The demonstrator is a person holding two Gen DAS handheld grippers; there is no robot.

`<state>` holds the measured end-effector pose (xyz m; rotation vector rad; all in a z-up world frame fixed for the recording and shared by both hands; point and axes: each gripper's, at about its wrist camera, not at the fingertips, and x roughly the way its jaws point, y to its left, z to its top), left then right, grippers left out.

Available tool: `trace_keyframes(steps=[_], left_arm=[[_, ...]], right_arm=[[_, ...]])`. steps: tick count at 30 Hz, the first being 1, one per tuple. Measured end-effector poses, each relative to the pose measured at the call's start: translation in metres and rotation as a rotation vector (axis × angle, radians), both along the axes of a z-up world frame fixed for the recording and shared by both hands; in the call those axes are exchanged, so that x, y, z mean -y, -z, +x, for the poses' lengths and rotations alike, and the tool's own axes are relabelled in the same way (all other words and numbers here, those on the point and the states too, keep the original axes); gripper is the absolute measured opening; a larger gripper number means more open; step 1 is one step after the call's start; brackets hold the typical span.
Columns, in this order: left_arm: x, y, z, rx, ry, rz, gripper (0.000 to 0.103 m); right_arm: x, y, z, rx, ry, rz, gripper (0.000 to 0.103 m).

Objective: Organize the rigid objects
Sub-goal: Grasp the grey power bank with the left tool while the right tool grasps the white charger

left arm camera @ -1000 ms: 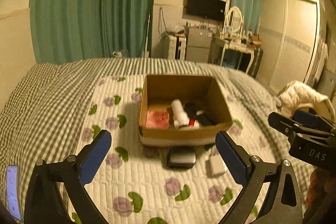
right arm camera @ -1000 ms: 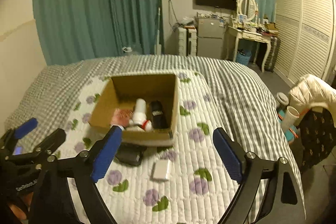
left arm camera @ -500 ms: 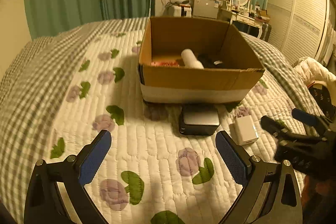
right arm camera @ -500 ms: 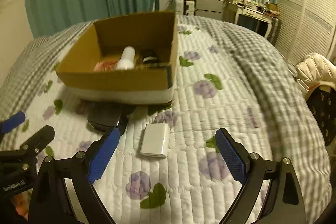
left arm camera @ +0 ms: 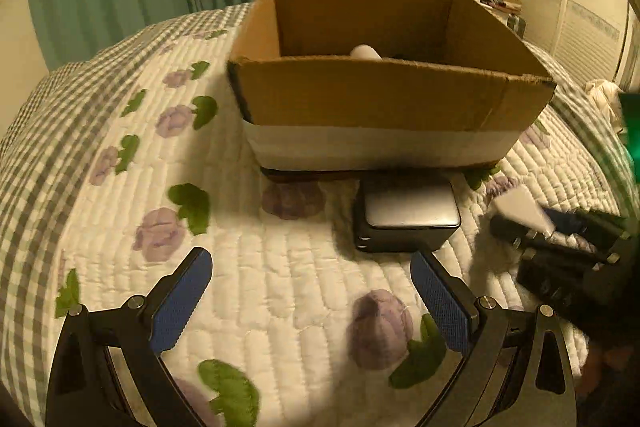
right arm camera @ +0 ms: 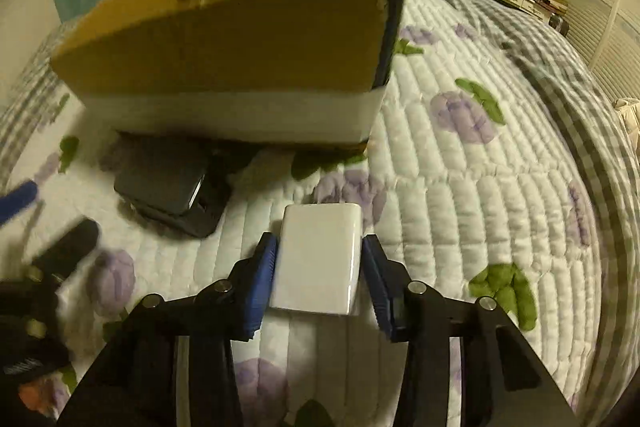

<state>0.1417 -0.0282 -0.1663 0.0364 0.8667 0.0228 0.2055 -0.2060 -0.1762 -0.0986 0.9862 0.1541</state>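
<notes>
Right claw (right arm camera: 320, 267) around white charger block (right arm camera: 318, 261), near cardboard box (right arm camera: 224, 55).

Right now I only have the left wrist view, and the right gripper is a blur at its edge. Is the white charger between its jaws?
Observer: Yes. In the right wrist view the charger lies flat on the quilt, with the right gripper straddling it, one jaw close against each long side. I cannot tell if it is clamped.
Operator: Does the charger touch the black box beside it?
Observer: No. A strip of quilt shows between the charger and the black box.
</notes>
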Motion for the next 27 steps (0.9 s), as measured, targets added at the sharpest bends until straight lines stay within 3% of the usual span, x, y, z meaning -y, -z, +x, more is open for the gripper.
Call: trace_keyframes(steps=[6, 10, 18, 20, 22, 25, 27], left_arm=[[0.020, 0.005, 0.012, -0.006, 0.046, -0.052, 0.101], [0.032, 0.008, 0.022, -0.007, 0.063, -0.039, 0.101], [0.048, 0.017, 0.047, -0.052, 0.089, -0.064, 0.099], [0.050, 0.019, 0.051, -0.064, 0.099, -0.074, 0.087], [0.051, 0.022, 0.055, -0.079, 0.104, -0.081, 0.083], [0.049, 0.020, 0.053, -0.068, 0.088, -0.069, 0.069], [0.046, 0.017, 0.053, -0.077, 0.090, -0.089, 0.069]], right_arm=[[0.019, -0.019, 0.015, 0.054, 0.070, 0.015, 0.042], [0.039, -0.018, 0.019, 0.051, 0.128, 0.085, 0.042], [0.051, -0.017, 0.024, 0.045, 0.150, 0.127, 0.042], [0.051, -0.017, 0.024, 0.044, 0.149, 0.128, 0.042], [0.051, -0.016, 0.024, 0.036, 0.158, 0.141, 0.042], [0.052, -0.018, 0.025, 0.029, 0.168, 0.157, 0.042], [0.051, -0.020, 0.025, 0.033, 0.163, 0.158, 0.042]])
